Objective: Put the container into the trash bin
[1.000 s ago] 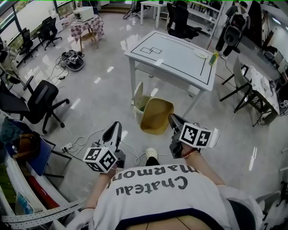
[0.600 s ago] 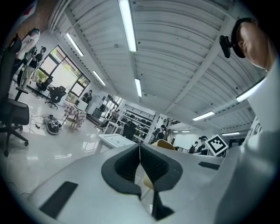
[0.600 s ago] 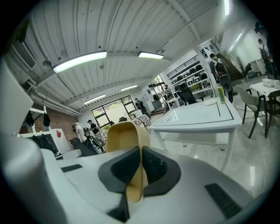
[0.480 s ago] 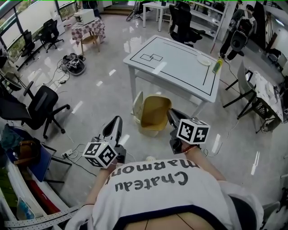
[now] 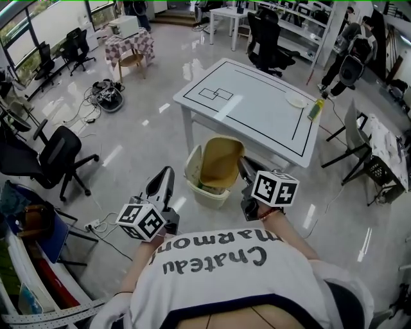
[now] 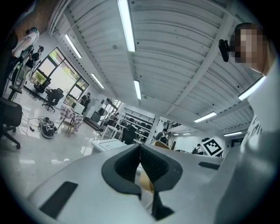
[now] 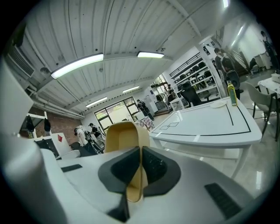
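A tan paper container (image 5: 221,160) hangs tilted above the mouth of the pale trash bin (image 5: 207,195), just in front of a white table (image 5: 257,109). Its rim is pinched between the jaws of the right gripper (image 5: 243,166). The left gripper (image 5: 167,175) hovers alongside, jaws pressed together on nothing. A clean drop likely means centring the container over the opening, lowering it past the rim, then letting go.

A glossy pale-grey floor (image 5: 148,135) mirrors the long tube lights (image 6: 126,26) of a ribbed white ceiling (image 6: 175,57). A white table (image 5: 257,109) with black lines stands mid-room. Black office chairs (image 5: 58,154) and loose cables (image 5: 96,87) lie left, below large windows (image 5: 35,26); shelving (image 5: 302,16) lines the back.
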Available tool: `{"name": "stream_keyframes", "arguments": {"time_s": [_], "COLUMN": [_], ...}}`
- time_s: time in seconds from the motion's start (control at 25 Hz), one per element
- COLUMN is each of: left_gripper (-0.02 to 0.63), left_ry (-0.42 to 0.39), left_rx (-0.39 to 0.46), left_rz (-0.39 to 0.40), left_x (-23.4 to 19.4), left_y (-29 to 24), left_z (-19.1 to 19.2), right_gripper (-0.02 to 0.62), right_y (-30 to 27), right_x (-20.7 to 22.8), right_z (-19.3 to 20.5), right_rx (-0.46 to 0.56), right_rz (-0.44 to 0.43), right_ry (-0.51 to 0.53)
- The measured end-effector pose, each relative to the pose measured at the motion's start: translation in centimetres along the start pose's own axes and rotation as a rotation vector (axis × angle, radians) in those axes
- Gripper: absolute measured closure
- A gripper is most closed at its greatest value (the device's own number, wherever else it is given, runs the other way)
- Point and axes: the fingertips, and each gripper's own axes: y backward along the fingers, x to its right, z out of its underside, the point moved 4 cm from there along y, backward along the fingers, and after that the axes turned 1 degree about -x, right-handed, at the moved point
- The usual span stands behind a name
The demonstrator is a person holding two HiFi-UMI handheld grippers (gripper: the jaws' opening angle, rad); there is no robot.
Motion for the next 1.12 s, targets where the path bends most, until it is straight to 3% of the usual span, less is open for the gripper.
{"name": "stream_keyframes", "arguments": {"time_s": [0.6,1.12], "left_gripper": [0.583,0.583], "left_ry": [-0.030,0.044], "left_rx": [-0.047,-0.071], "left_rz": [-0.031,-0.019], "left_x": [0.9,1.8], "left_y": [-2.2,-0.1], "left_z": [0.3,1.1], "right_gripper": [0.558,0.558], "right_y": [0.1,1.9], "right_x": [4.3,3.0], "right_z": [0.8,1.8], "right_rx": [-0.007,-0.035], "right_rz": [0.015,0.024], "right_ry": [-0.075,-0.091]}}
